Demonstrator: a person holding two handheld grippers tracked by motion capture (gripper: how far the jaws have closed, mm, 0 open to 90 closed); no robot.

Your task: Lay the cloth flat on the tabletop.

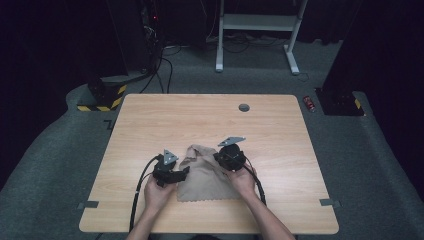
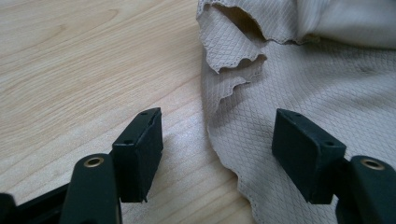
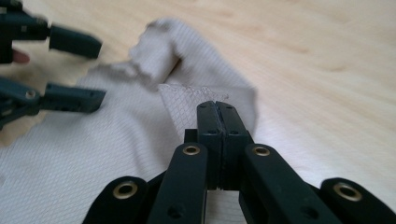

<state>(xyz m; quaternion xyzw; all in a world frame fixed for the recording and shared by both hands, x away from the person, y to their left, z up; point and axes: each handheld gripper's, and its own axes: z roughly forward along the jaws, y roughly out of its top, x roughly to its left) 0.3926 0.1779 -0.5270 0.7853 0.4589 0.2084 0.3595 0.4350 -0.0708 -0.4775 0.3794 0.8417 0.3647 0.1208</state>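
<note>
A beige cloth (image 1: 205, 175) lies on the wooden table (image 1: 200, 120), close to the near edge and between the two hands of the person. Its far part is crumpled and folded over, while the near part lies flat with a wavy hem. The left gripper (image 1: 181, 174) rests low at the left edge of the cloth, and its jaws stand apart. In the left gripper view, one jaw is over the bare wood and the other is over the cloth, and the hem runs between them; the pads do not press on anything. The right gripper (image 3: 217, 109) is at the right far part of the cloth. Its jaws are closed together, and a thin fold of the cloth is pinched between the tips and lifted a little from the table.
</note>
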